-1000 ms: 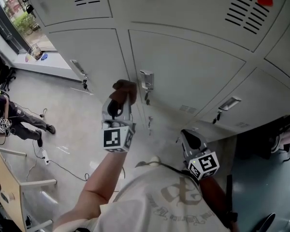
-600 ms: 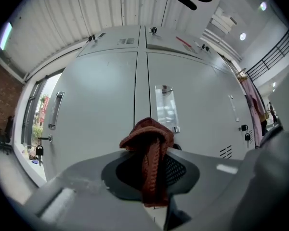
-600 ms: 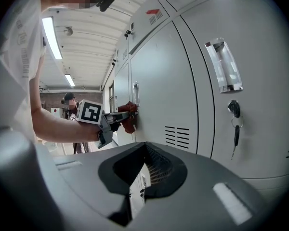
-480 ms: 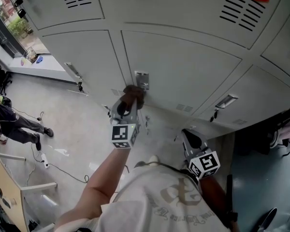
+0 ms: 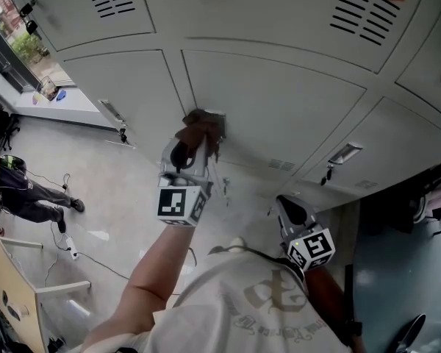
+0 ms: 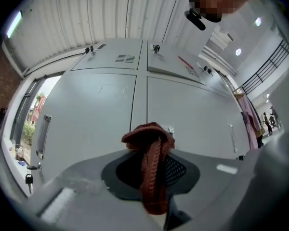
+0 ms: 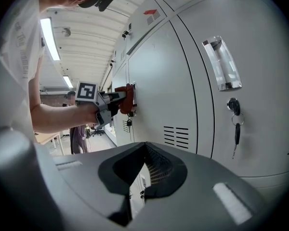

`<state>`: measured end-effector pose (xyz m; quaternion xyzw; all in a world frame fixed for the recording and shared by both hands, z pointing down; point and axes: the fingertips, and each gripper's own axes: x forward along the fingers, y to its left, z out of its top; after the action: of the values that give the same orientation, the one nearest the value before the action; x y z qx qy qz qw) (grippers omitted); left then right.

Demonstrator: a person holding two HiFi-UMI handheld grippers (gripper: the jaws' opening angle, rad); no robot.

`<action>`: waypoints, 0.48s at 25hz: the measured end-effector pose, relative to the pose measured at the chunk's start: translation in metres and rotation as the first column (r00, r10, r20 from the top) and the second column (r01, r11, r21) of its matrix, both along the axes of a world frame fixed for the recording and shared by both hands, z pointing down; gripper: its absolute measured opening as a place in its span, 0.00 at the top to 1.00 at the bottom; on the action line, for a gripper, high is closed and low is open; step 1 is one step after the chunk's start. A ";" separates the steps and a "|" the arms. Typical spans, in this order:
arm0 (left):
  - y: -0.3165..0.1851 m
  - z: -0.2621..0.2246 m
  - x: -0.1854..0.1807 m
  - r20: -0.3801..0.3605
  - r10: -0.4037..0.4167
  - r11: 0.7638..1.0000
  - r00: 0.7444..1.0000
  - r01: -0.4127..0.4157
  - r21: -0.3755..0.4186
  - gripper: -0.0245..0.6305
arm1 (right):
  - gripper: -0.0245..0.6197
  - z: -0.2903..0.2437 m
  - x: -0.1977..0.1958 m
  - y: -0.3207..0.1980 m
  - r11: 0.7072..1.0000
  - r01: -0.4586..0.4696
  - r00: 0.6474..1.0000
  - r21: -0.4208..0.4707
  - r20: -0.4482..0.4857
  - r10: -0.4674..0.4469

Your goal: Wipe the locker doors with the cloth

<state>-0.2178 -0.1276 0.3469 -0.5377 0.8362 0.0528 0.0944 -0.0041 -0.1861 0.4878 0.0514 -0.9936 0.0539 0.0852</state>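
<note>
Cloth (image 5: 198, 126), one, pinched in left tool (image 5: 194, 141), perhaps touching door (image 5: 294, 116)

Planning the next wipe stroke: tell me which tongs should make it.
Left. The left tongs grip the cloth at the locker door; the right tongs are shut, empty and held low.

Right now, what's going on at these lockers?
A person's left gripper is shut on a reddish knitted cloth and holds it against a grey locker door, right at the handle. The right gripper hangs lower beside the lockers, jaws together with nothing in them.
</note>
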 end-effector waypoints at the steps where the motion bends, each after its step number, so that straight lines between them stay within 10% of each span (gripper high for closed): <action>1: -0.001 -0.009 0.002 0.013 0.004 1.000 1.000 -0.004 0.008 0.84 | 0.95 0.000 0.000 0.000 1.000 -0.001 1.000 0.000 0.002 0.001; 6: -0.006 -0.029 0.013 0.117 -0.011 1.000 0.993 0.010 0.005 0.84 | 0.95 0.002 0.001 -0.004 1.000 -0.015 1.000 0.000 0.001 0.015; 12: -0.017 0.011 0.026 0.020 0.025 0.996 0.999 -0.024 -0.082 0.84 | 0.95 0.001 0.002 -0.006 1.000 -0.024 1.000 -0.004 0.004 0.024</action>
<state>-0.1921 -0.1445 0.3577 -0.5519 0.8299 0.0141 0.0806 -0.0016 -0.1921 0.4883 0.0630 -0.9929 0.0569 0.0828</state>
